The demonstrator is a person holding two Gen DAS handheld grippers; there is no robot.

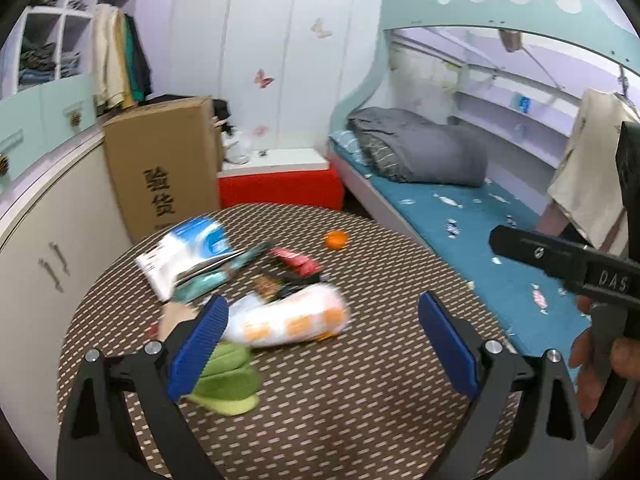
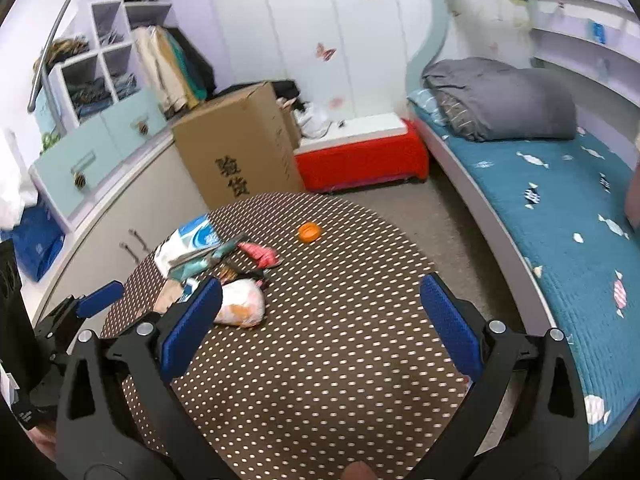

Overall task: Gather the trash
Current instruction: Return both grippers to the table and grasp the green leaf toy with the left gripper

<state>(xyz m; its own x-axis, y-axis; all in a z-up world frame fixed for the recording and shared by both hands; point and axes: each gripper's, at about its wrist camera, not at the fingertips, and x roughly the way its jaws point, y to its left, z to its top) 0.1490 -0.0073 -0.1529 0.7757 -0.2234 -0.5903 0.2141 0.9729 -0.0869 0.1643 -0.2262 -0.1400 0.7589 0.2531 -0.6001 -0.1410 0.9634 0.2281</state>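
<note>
A round brown dotted table (image 1: 360, 400) (image 2: 320, 360) carries a heap of trash on its left half. In the heap are a white-and-orange packet (image 1: 288, 316) (image 2: 240, 306), a blue-and-white packet (image 1: 188, 256) (image 2: 192, 240), a red wrapper (image 1: 298, 260) (image 2: 260, 255), a dark wrapper (image 1: 276, 286) and a green piece (image 1: 230, 380). An orange cap (image 1: 336, 239) (image 2: 309, 232) lies apart, farther back. My left gripper (image 1: 324, 344) hovers open just in front of the white-and-orange packet, its left pad over the green piece. My right gripper (image 2: 320, 326) is open above bare table, with the heap beside its left finger.
A tall cardboard box (image 1: 160, 160) (image 2: 236, 144) and a red bench (image 1: 280, 188) (image 2: 360, 160) stand behind the table. A bed (image 1: 480, 232) (image 2: 560, 220) with a grey duvet runs along the right. Cabinets (image 1: 48, 248) line the left. A hand (image 1: 600, 356) holds the right tool.
</note>
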